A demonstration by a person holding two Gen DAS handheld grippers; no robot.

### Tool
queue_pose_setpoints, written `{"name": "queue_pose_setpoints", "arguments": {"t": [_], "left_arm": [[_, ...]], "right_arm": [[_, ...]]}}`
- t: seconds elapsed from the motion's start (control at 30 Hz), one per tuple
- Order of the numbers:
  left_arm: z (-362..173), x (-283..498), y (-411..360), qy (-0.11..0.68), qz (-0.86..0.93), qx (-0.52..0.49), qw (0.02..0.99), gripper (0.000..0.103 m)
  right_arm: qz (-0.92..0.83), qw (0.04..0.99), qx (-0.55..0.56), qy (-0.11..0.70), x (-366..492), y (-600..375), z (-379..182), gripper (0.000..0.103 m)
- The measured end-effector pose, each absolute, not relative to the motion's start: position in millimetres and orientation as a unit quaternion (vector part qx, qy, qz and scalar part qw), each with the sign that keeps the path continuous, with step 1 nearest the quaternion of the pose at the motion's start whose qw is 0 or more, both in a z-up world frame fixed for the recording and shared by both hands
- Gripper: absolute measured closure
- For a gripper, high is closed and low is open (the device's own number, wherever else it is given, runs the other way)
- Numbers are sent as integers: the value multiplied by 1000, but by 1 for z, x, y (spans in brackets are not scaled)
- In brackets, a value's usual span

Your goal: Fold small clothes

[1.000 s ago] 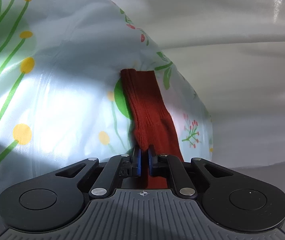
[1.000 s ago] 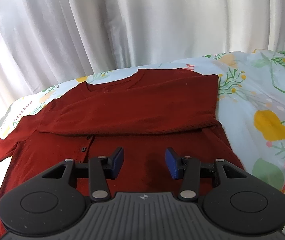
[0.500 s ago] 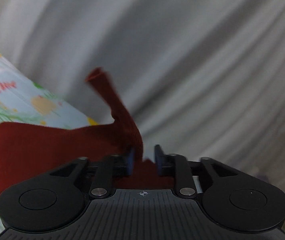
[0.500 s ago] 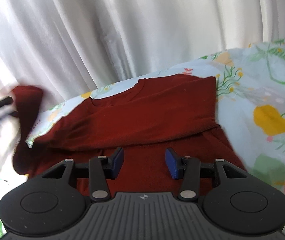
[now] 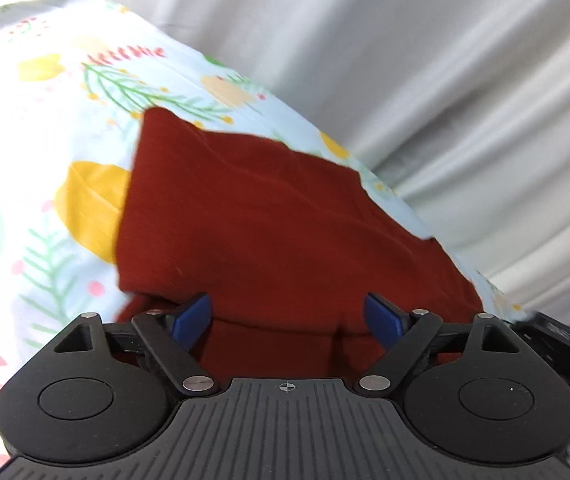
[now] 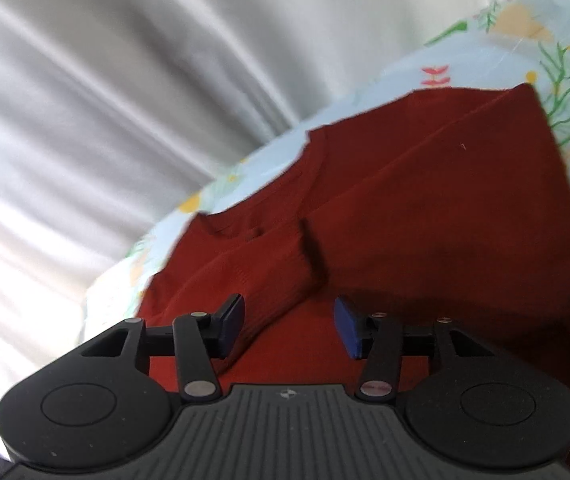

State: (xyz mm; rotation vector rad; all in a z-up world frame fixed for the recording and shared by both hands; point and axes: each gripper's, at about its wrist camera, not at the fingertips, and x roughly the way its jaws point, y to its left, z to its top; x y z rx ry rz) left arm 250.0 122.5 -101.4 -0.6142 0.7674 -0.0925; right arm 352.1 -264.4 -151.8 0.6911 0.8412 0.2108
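Left gripper (image 5: 287,316): jaws wide, empty.
Right gripper (image 6: 289,326): jaws wide, empty.
Red sweater (image 6: 425,216): sleeves folded in (blurred), on floral sheet (image 5: 25,160).

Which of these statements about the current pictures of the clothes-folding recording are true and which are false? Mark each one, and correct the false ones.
1. The left gripper is shut on a sleeve. False: its jaws stand wide open with nothing between them.
2. The garment is a red sweater lying on a floral sheet. True.
3. The right gripper is open. True.
4. A sleeve lies folded across the sweater's body in the right wrist view. True.
5. The backdrop behind the bed is a brick wall. False: it is a pale curtain hanging in folds.
6. The sweater is blue. False: it is dark red.
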Motion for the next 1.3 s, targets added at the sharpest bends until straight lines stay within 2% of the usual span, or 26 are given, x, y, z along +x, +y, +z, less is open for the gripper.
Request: {"name": "queue_pose_setpoints", "arguments": {"t": [0.1, 0.23, 0.27, 0.3, 0.33, 0.43, 0.5, 0.57, 0.7, 0.77, 0.8, 0.83, 1.0, 1.07, 1.13, 1.17, 1.2, 1.3], "left_arm": [[-101, 247, 126, 373, -42, -291, 880, 15], [-105, 246, 129, 380, -40, -292, 877, 15], [-105, 247, 128, 381, -39, -292, 876, 14], [-108, 253, 126, 382, -39, -290, 876, 14], [-109, 256, 125, 384, -38, -287, 877, 14], [-107, 261, 123, 387, -38, -281, 877, 14], [-104, 262, 122, 385, -41, -277, 879, 14], [-102, 264, 121, 383, -43, -273, 882, 14], [-105, 268, 118, 386, -42, -270, 881, 14], [-106, 270, 115, 387, -40, -268, 881, 13], [-106, 271, 113, 386, -40, -268, 882, 13], [-106, 272, 112, 387, -41, -268, 881, 13], [-102, 279, 107, 388, -49, -260, 883, 13], [-101, 279, 108, 383, -49, -260, 885, 12], [-102, 278, 111, 382, -48, -263, 884, 11], [-102, 278, 112, 383, -48, -265, 884, 11], [-103, 278, 113, 383, -48, -266, 883, 11], [-99, 278, 115, 386, -45, -270, 881, 11]], "right_arm": [[104, 848, 341, 392, 369, -260, -160, 51], [112, 854, 316, 397, 382, -245, -155, 52], [114, 861, 293, 399, 382, -240, -152, 59], [116, 868, 270, 400, 383, -235, -149, 87], [117, 873, 250, 401, 382, -232, -146, 97], [89, 911, 221, 336, 364, -242, -120, 103], [12, 950, 162, 266, 343, -257, -101, 103], [-31, 958, 140, 249, 333, -275, -97, 103], [63, 908, 245, 334, 345, -304, -122, 97], [111, 889, 270, 353, 350, -295, -134, 79], [125, 886, 268, 358, 353, -287, -138, 57], [136, 884, 260, 364, 355, -277, -143, 51], [154, 877, 235, 389, 363, -252, -153, 52], [155, 876, 236, 390, 369, -250, -153, 63], [159, 870, 244, 398, 375, -252, -156, 81], [161, 868, 247, 400, 379, -251, -157, 82], [159, 871, 244, 396, 379, -249, -155, 91], [116, 916, 168, 346, 368, -238, -134, 95]]}}
